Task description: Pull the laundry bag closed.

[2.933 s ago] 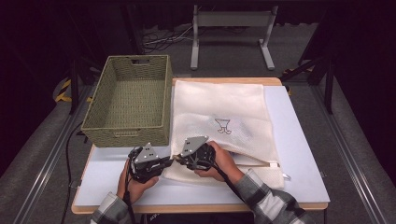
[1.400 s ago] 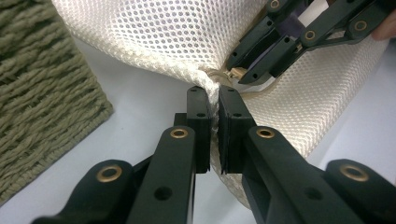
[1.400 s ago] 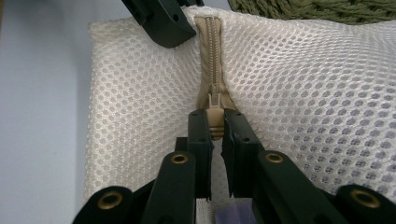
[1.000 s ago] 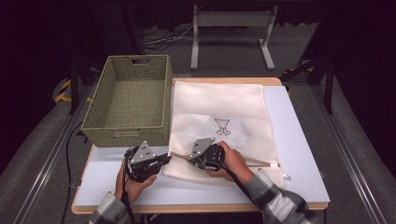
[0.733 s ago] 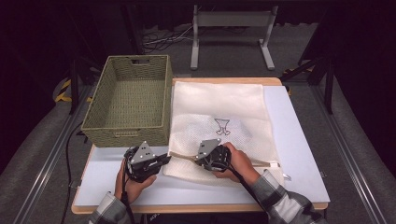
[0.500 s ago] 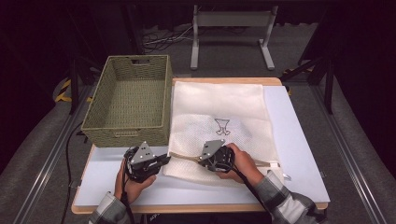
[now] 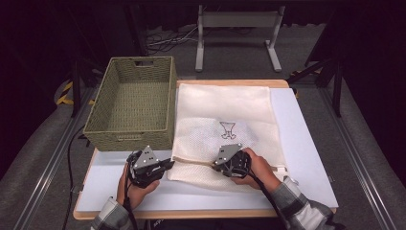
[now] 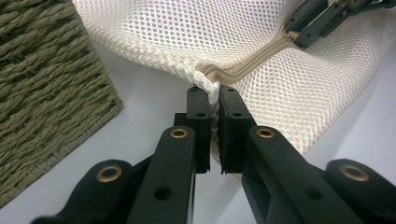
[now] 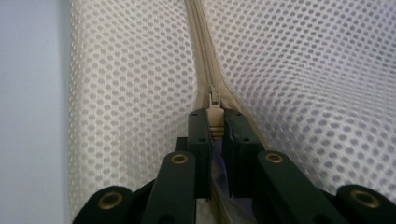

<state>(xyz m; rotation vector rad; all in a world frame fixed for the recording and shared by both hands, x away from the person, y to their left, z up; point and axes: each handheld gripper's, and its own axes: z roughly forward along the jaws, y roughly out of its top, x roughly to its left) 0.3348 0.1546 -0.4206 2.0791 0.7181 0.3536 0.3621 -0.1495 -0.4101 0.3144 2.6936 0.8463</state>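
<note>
A cream mesh laundry bag [image 7: 225, 129] lies flat on the white surface [image 7: 306, 158], just beside the woven basket [image 7: 131, 108] on its right. The left hand-held gripper [image 8: 212, 100] is clamped on the bag's corner nearest the basket, at the end of the tan zipper [image 8: 252, 63]. The right hand-held gripper [image 9: 215, 122] is closed on the zipper pull [image 9: 214, 109], farther from the basket along the bag's near edge. The mesh looks light, soft and limp, likely to bunch when tugged, so the stitched corner and the pull seem the firm places to hold. Beyond the basket the room is dark, with a metal stand [image 7: 237, 28] and cables on a grey floor
</note>
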